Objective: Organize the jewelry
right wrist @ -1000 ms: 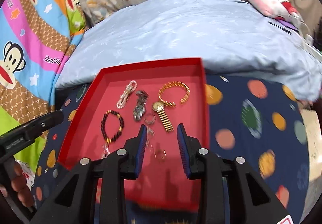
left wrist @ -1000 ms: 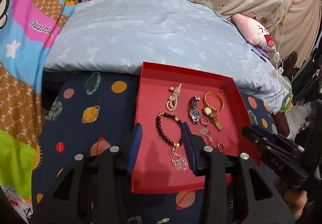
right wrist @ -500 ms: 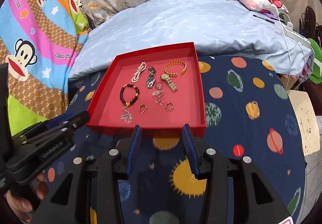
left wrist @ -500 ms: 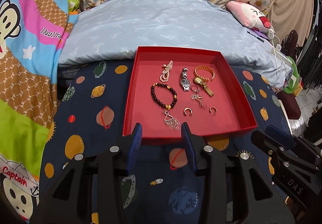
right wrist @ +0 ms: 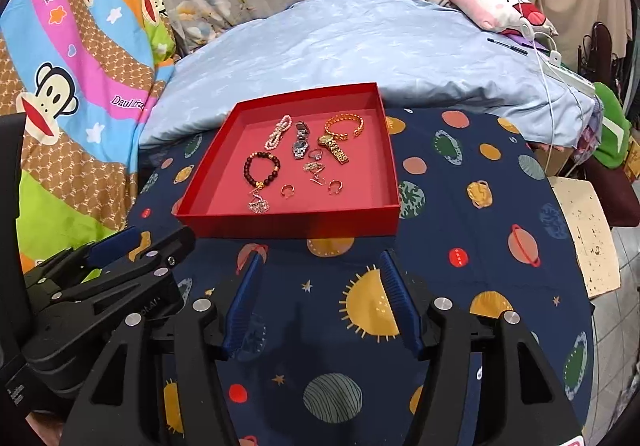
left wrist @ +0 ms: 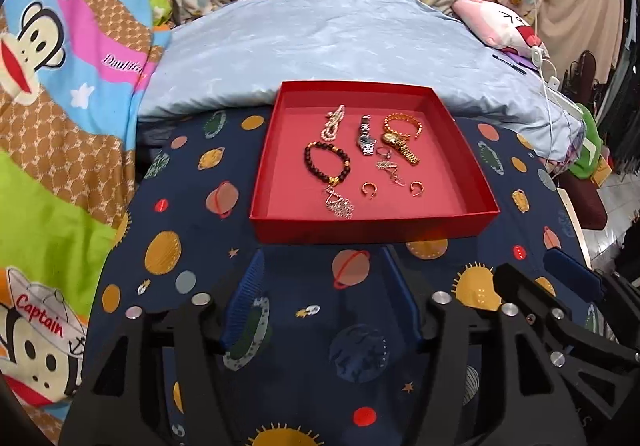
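Observation:
A red tray [left wrist: 376,224] [right wrist: 288,224] lies on a dark planet-print cloth. It holds a dark bead bracelet [left wrist: 326,161] [right wrist: 262,167], a pearl piece [left wrist: 334,121], a silver watch [left wrist: 366,135] [right wrist: 300,141], a gold watch and bangle [left wrist: 402,135] [right wrist: 340,133], two small gold rings [left wrist: 368,189] [left wrist: 416,187] and silver pendants [left wrist: 340,203]. My left gripper [left wrist: 322,270] is open and empty, in front of the tray's near wall. My right gripper [right wrist: 320,270] is open and empty, also short of the tray.
A light blue quilt [left wrist: 340,45] lies behind the tray. A colourful monkey-print blanket [left wrist: 60,85] is at the left. A pink plush pillow [left wrist: 500,21] and white cables sit at the back right. The cloth's edge falls off at the right [right wrist: 576,246].
Both grippers have pulled back from over the tray to the cloth in front of it. Their jaws have opened wider. The jewelry has not moved.

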